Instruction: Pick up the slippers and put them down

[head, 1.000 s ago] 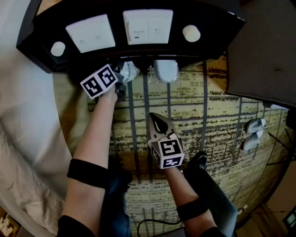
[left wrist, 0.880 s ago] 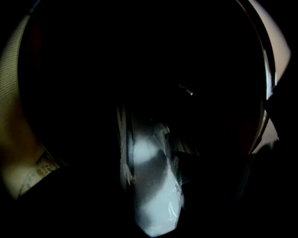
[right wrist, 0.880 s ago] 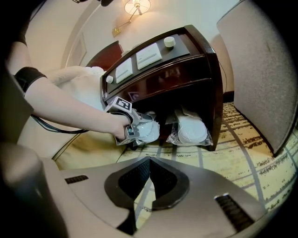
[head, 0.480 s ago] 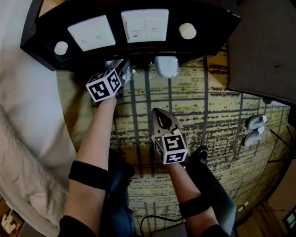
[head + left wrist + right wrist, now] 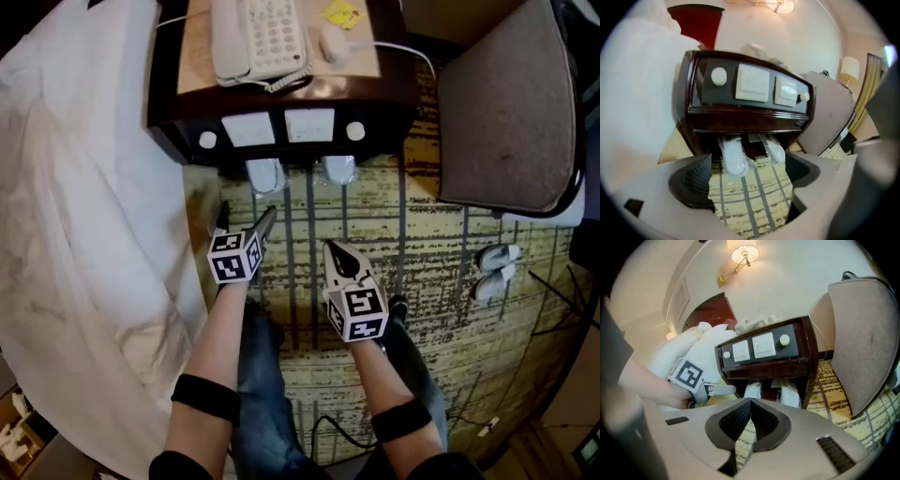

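Observation:
Two white slippers in clear wrap lie side by side on the carpet, toes out from under the dark nightstand (image 5: 281,103): the left slipper (image 5: 265,175) (image 5: 732,157) (image 5: 752,391) and the right slipper (image 5: 337,169) (image 5: 772,151) (image 5: 789,395). My left gripper (image 5: 246,221) (image 5: 749,177) hangs above the carpet short of them. It is open, its jaws have just been opening, and nothing is between them. My right gripper (image 5: 331,247) (image 5: 750,420) is shut on nothing, beside the left one and equally short of the slippers.
White bedding (image 5: 84,187) fills the left. A padded chair (image 5: 511,103) stands at the right. A phone (image 5: 253,37) sits on the nightstand. Another pair of slippers (image 5: 494,272) lies on the striped carpet (image 5: 422,234) at the right. The person's legs (image 5: 272,394) are below.
The left gripper has let go of the left slipper and its jaws have opened. Both grippers have risen and drawn back from the nightstand; the right one stays shut.

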